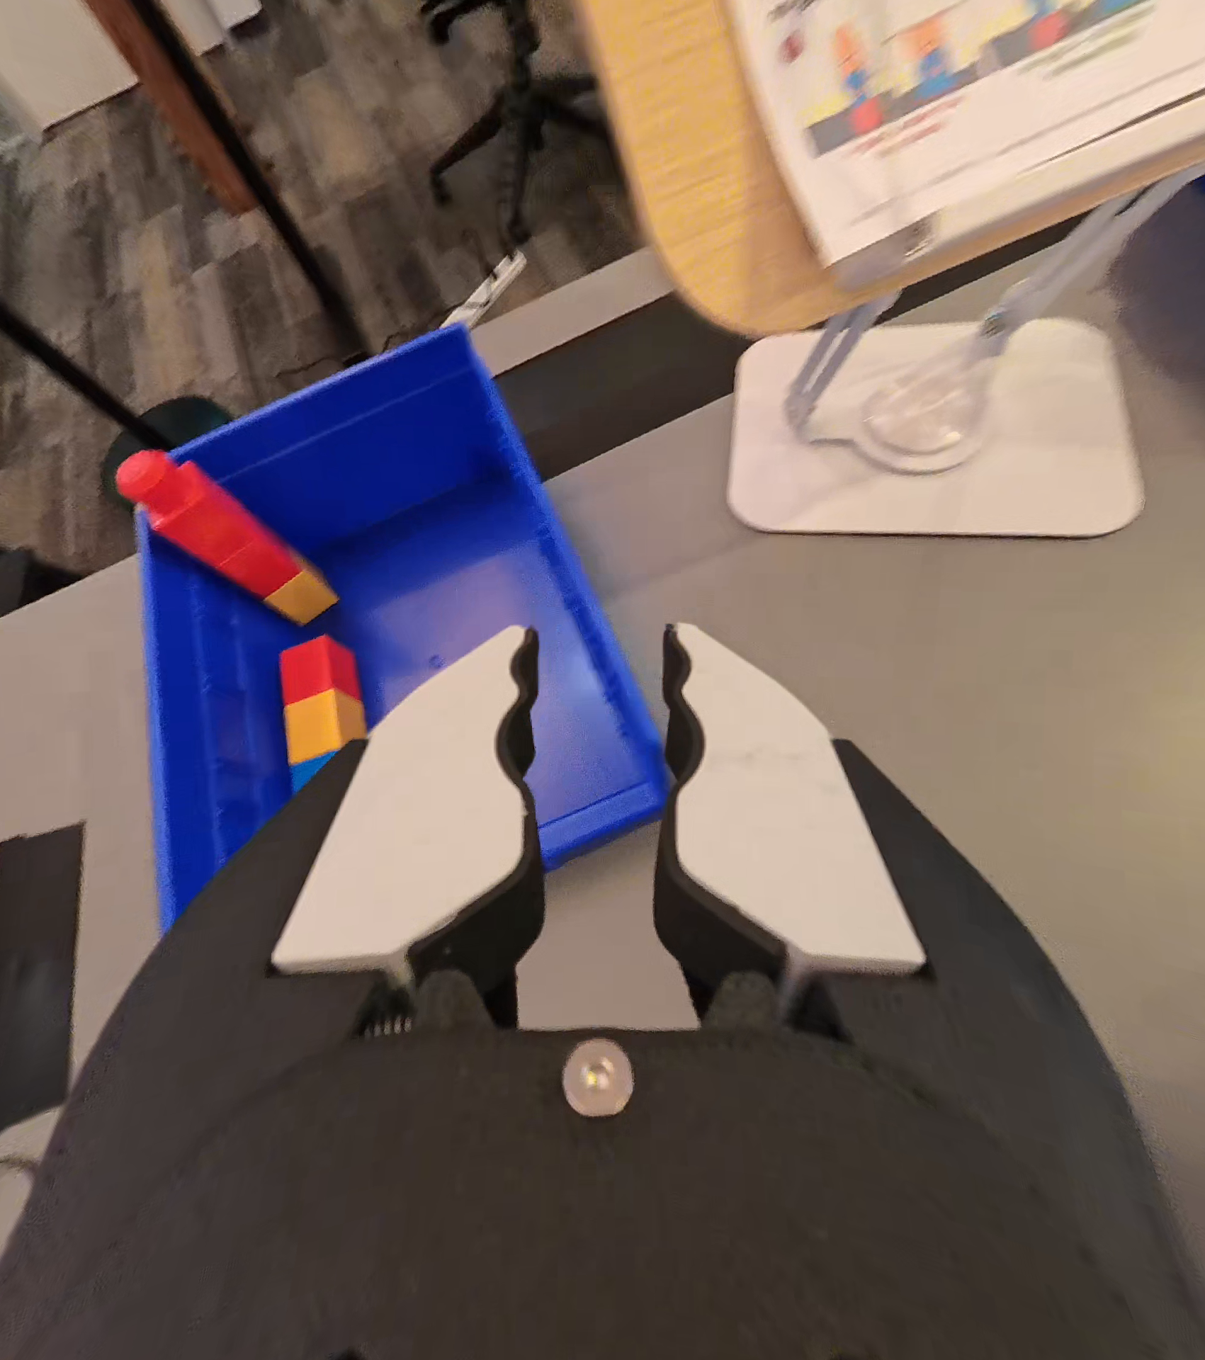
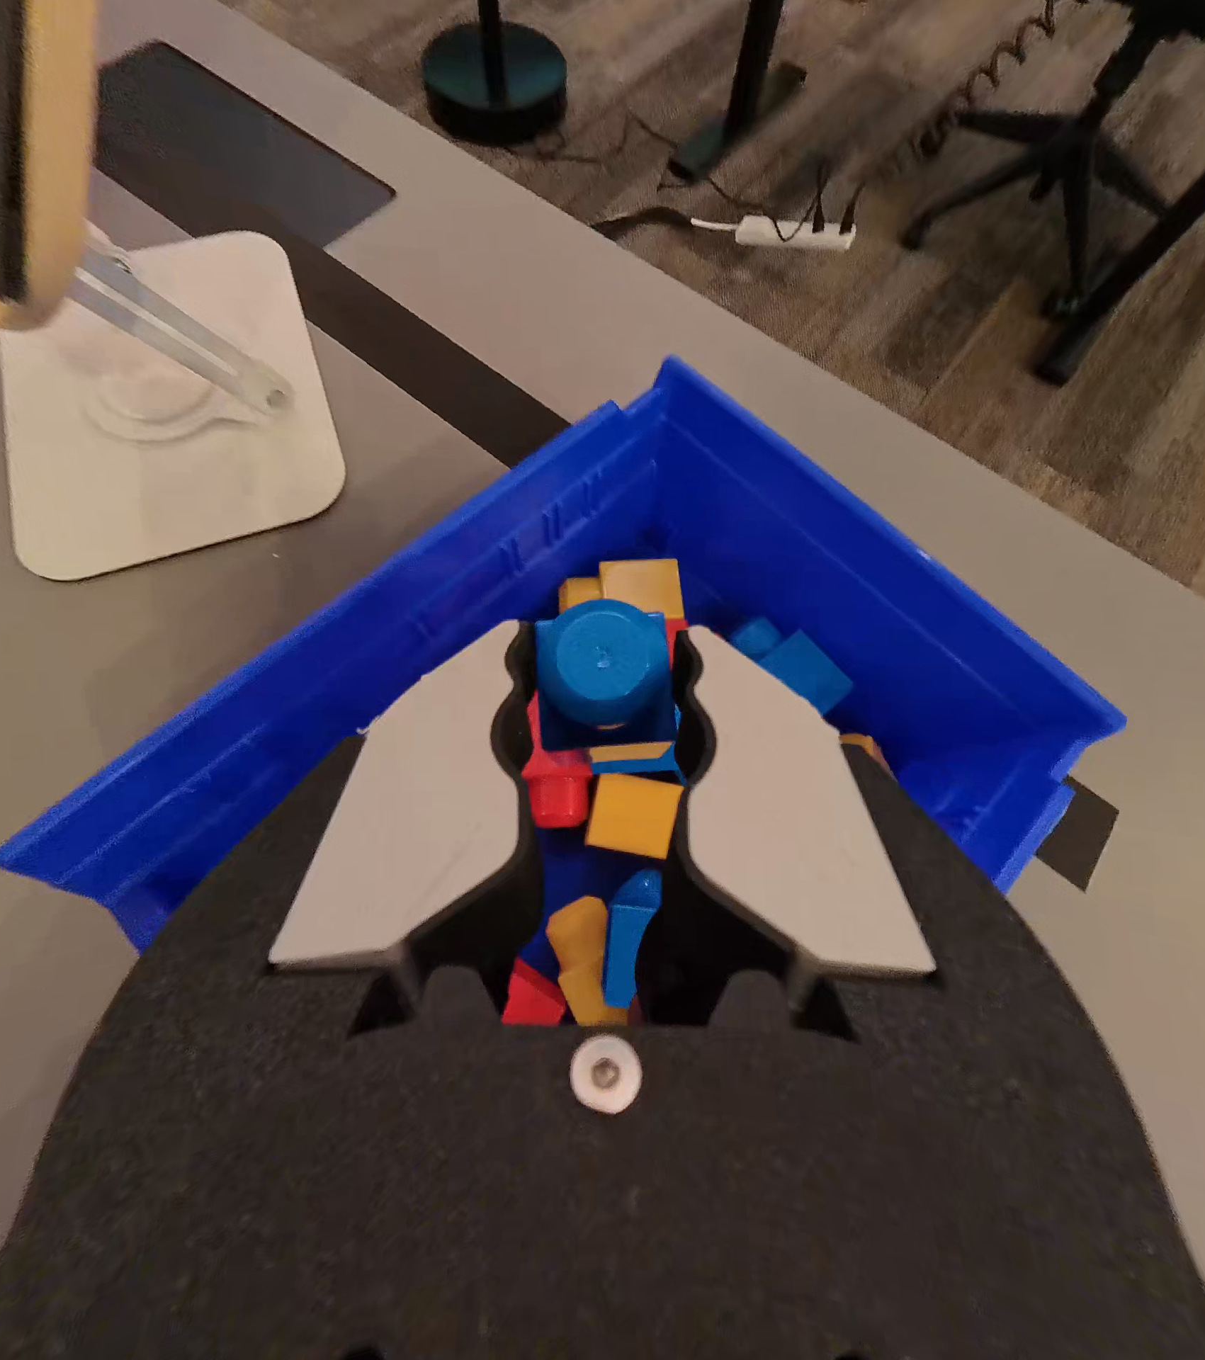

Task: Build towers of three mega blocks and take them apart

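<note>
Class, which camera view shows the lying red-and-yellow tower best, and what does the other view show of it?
The left wrist view. There the red-and-yellow tower lies tilted against the wall of the blue bin, unobstructed and beyond the open left claw. The right wrist view does not show it, only another bin of loose blocks.

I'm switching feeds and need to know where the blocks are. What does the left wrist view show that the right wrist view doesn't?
Only the left wrist view: a blue bin holding two finished towers, a red and yellow one leaning on the wall and a red, yellow and blue one, with the open, empty left gripper above it.

Only the right wrist view: a second bin of loose blocks, with the right gripper shut on a blue block.

Both: the grey table and the white stand base.
</note>
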{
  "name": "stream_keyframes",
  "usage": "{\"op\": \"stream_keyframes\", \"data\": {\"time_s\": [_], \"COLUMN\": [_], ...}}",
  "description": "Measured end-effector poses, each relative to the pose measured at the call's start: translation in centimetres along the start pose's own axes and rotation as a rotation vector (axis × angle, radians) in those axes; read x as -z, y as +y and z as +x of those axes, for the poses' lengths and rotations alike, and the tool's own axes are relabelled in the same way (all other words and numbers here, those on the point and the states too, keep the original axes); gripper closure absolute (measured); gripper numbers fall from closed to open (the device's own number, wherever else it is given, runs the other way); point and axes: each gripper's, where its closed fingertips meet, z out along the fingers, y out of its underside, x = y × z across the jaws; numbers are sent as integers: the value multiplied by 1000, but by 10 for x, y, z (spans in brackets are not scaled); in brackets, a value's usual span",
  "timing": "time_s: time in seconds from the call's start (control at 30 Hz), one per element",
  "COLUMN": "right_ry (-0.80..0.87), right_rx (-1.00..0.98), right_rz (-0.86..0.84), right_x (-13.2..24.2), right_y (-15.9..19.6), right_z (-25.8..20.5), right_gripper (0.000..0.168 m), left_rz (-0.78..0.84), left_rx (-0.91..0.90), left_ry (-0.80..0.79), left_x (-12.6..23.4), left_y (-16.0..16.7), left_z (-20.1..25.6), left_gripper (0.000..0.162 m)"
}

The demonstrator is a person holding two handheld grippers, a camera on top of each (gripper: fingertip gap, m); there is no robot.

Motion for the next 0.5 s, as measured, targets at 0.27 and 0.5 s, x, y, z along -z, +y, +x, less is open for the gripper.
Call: {"op": "stream_keyframes", "data": {"time_s": [0.27, 0.5], "right_ry": [28, -15], "right_rx": [-27, 13], "right_rz": [-33, 54], "right_x": [-8, 0], "right_y": [5, -22], "right_z": [4, -17], "right_gripper": [120, 122], "left_rz": [-209, -350], "left_rx": [10, 7], "left_ry": [-96, -161], "left_x": [-37, -79], "left_y": [56, 104], "left_z": [-54, -91], "left_gripper": [124, 115]}}
